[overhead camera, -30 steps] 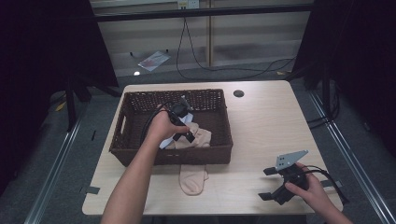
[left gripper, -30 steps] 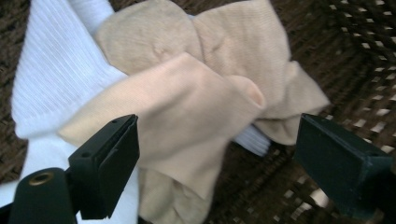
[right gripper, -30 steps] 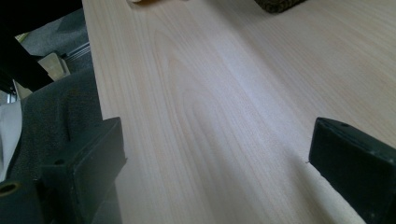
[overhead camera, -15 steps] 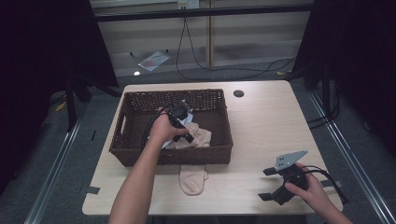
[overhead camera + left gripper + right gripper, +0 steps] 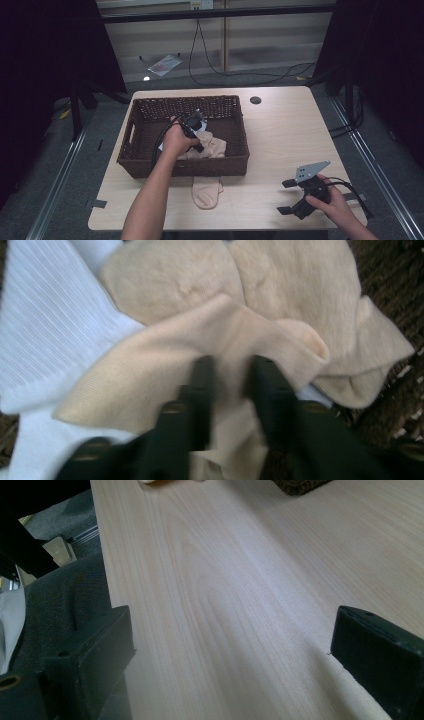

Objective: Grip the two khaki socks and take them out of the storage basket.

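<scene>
Now pinching a beige sock [image 5: 200, 355] w/ left gripper [image 5: 230, 375] down inside wicker basket [image 5: 150, 167] — jaws just been closing, fabric bunched btwn the black pads, so gripping the sock. Sitting on top of the pile: more beige socks [image 5: 295, 300] behind it, white ribbed cloth [image 5: 45, 335] beside and underneath. In high view, left gripper [image 5: 192, 131] reaching into basket's middle, forearm crossing the near wall.

Right gripper [image 5: 300, 197] resting idle near table's [image 5: 285, 130] front right corner, jaws standing wide apart, holding nothing, bare wood btwn them [image 5: 230, 645].

Progress, judging by layout: looking like emptying socks out of basket onto table. One beige sock [image 5: 206, 192] already lying flat on table just in front of basket, touching or nearly touching its front wall. Second one clamped but not yet lifted clear. Remaining: pulling it out, laying it beside the first, possibly pairing; then the rest of the beige pieces and white cloth in basket. Early stage, prob. well under halfway.
</scene>
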`<action>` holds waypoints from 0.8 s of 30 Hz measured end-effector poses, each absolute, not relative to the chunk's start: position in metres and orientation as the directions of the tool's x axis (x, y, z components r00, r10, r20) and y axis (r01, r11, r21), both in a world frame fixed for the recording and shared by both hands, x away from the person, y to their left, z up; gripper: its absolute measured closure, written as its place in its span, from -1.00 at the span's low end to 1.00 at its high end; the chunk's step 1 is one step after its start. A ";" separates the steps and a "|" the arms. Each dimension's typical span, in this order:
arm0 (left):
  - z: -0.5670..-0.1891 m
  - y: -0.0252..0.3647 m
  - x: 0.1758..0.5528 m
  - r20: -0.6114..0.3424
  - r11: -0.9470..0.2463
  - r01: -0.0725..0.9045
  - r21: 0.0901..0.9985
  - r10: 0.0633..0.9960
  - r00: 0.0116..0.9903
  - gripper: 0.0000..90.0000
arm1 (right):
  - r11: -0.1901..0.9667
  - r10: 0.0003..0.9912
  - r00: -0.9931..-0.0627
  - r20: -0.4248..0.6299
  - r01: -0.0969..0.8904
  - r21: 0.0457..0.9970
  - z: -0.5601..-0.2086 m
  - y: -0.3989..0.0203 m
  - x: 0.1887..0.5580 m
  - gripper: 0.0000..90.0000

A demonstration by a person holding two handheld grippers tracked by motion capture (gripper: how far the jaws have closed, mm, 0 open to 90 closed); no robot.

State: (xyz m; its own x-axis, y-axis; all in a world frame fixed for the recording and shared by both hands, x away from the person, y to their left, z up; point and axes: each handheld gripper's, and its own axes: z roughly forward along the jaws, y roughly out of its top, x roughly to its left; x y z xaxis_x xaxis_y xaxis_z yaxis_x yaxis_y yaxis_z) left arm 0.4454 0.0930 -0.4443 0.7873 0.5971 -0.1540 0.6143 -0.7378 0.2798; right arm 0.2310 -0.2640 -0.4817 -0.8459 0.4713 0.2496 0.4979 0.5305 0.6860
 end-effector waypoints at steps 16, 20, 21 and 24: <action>-0.404 0.112 0.438 -0.261 -0.682 0.683 0.262 0.631 0.730 1.00 | 0.532 0.470 -0.845 0.254 0.501 0.683 -0.482 -0.264 0.231 -0.93; -0.388 0.117 0.437 -0.280 -0.667 0.693 0.272 0.635 0.720 1.00 | 0.534 0.474 -0.845 0.247 0.499 0.682 -0.482 -0.264 0.231 -0.93; -0.385 0.118 0.437 -0.277 -0.669 0.692 0.271 0.634 0.721 1.00 | 0.532 0.472 -0.846 0.247 0.497 0.685 -0.482 -0.264 0.231 -0.93; -0.375 0.121 0.435 -0.288 -0.661 0.700 0.270 0.639 0.714 1.00 | 0.531 0.476 -0.843 0.249 0.502 0.683 -0.482 -0.264 0.231 -0.93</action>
State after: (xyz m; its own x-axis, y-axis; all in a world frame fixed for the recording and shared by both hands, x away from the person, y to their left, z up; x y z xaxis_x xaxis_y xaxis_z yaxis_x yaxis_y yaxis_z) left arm 0.4350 0.1210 -0.3754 0.7135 0.6388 -0.2879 0.7004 -0.6609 0.2696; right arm 0.2311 -0.2637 -0.4819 -0.8433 0.4762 0.2491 0.5017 0.5313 0.6827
